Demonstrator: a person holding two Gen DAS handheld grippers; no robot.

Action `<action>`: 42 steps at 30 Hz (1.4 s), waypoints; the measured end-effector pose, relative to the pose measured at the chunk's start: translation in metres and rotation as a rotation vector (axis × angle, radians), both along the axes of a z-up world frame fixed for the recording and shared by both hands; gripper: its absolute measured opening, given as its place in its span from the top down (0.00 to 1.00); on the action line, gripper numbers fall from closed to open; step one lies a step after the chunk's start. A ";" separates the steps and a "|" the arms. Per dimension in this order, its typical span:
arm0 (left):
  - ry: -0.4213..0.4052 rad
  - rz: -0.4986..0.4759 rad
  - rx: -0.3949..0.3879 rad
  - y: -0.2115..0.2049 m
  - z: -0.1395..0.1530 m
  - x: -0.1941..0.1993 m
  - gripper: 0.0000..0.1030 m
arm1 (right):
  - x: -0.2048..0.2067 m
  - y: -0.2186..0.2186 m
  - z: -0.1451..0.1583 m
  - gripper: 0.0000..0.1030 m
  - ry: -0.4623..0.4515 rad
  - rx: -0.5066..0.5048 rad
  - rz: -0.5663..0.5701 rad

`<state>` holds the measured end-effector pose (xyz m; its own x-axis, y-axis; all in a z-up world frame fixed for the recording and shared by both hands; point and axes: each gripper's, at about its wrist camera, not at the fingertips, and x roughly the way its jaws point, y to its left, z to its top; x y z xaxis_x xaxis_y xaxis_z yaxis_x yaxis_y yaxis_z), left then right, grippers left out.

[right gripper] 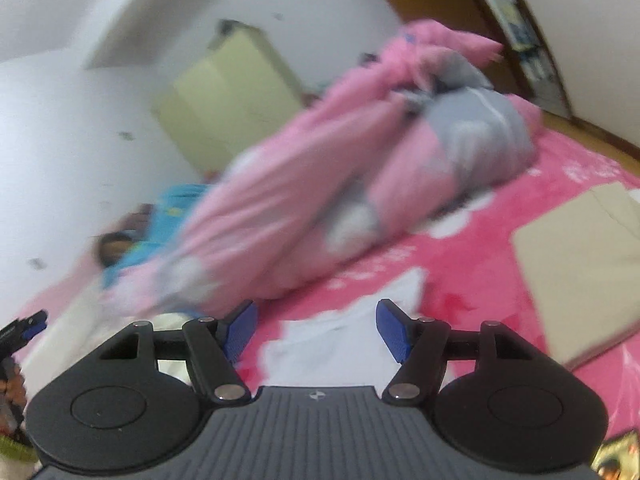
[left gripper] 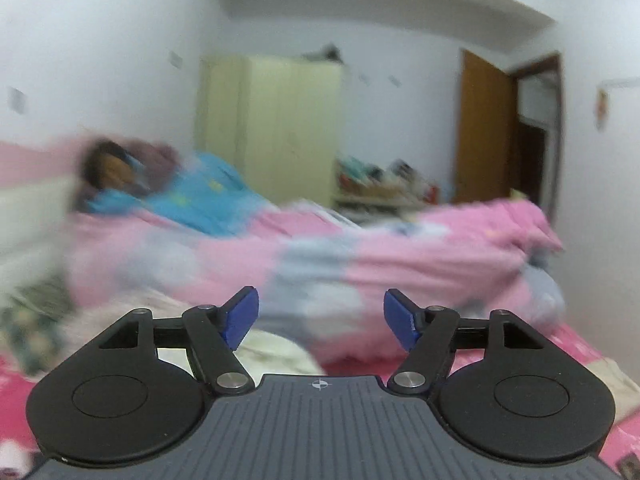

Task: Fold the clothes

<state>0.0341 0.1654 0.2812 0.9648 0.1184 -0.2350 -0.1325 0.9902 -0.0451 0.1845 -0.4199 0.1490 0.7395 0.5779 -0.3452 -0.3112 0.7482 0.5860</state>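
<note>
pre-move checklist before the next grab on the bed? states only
1. Left hand-held gripper open and empty: ok.
2. Right hand-held gripper open and empty: ok.
3. Next garment identified: cannot tell; both views are motion-blurred.
4. Folded beige piece lying flat on the bedspread, out of the way: ok.
5. Pink and grey quilt clear of the work area: not ok, it is heaped across the bed.
6. Pale cloth just below the left fingers, a possible target: cannot tell what it is.
</note>
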 end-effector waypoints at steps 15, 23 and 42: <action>0.467 -0.112 -0.016 0.006 -0.256 -0.073 0.33 | -0.079 0.233 -0.120 0.38 0.242 -0.082 0.534; 0.524 -0.168 -0.029 -0.013 -0.351 -0.067 0.63 | -0.091 0.304 -0.178 0.39 0.338 -0.116 0.540; 0.106 -0.633 -0.019 -0.098 -0.328 -0.128 0.99 | -0.081 0.333 -0.212 0.63 0.501 0.074 0.631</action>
